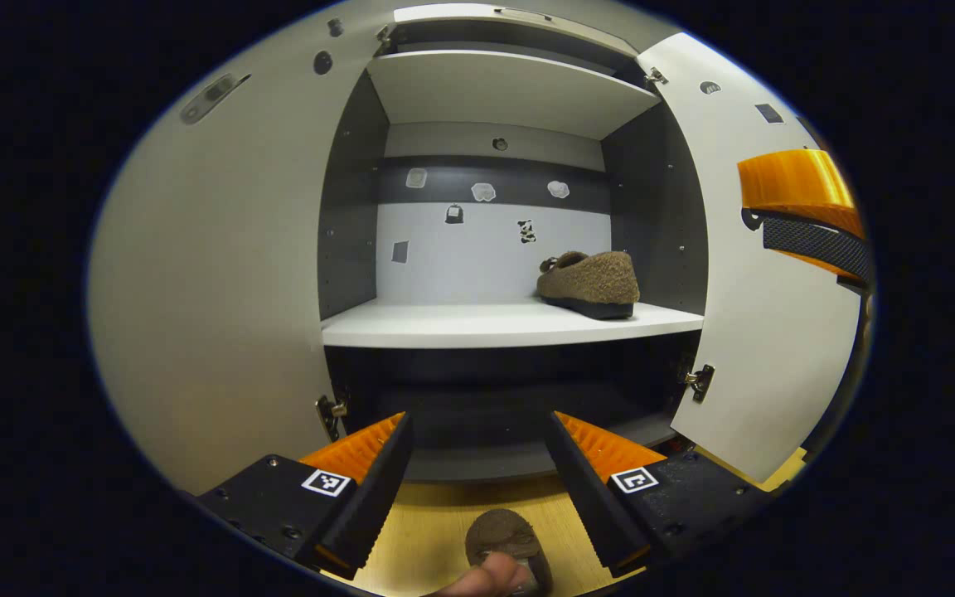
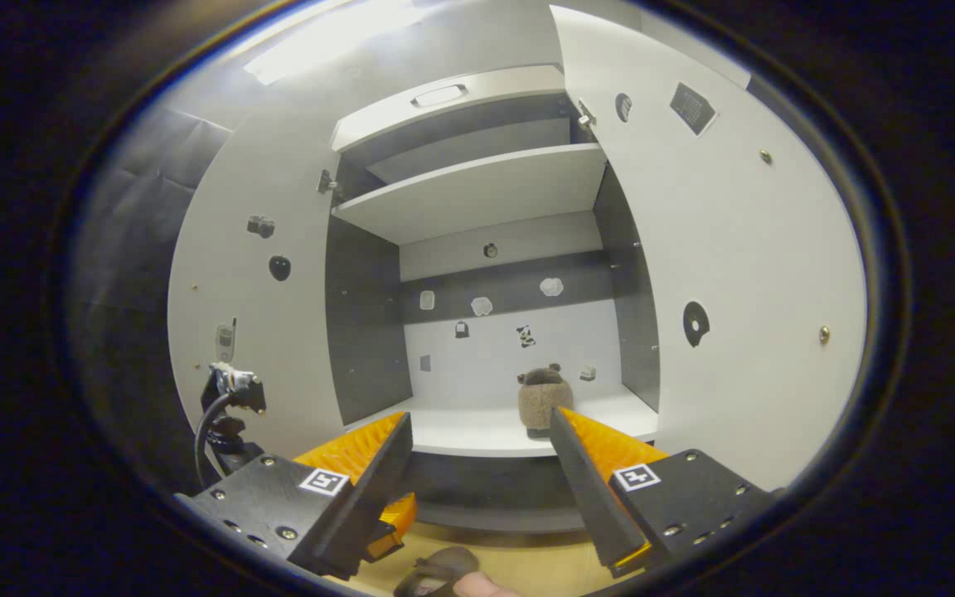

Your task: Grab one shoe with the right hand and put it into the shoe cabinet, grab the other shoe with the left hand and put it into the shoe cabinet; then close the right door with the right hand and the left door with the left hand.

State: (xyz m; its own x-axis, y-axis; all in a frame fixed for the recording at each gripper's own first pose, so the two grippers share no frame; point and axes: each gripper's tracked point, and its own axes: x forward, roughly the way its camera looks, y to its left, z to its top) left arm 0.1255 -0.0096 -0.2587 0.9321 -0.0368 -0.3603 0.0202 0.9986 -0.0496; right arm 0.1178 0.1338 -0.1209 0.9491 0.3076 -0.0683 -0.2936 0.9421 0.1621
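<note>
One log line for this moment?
shoe one: on shelf | shoe two: floor | left tool: open | right tool: open | doors: open

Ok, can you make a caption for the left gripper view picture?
Open left gripper faces the open shoe cabinet, one brown shoe on its shelf, another shoe on the floor below.

Brown shoe [image 1: 590, 283] on cabinet shelf [image 1: 477, 325]; left gripper [image 1: 477, 452] open above second shoe [image 1: 504, 535]
</note>
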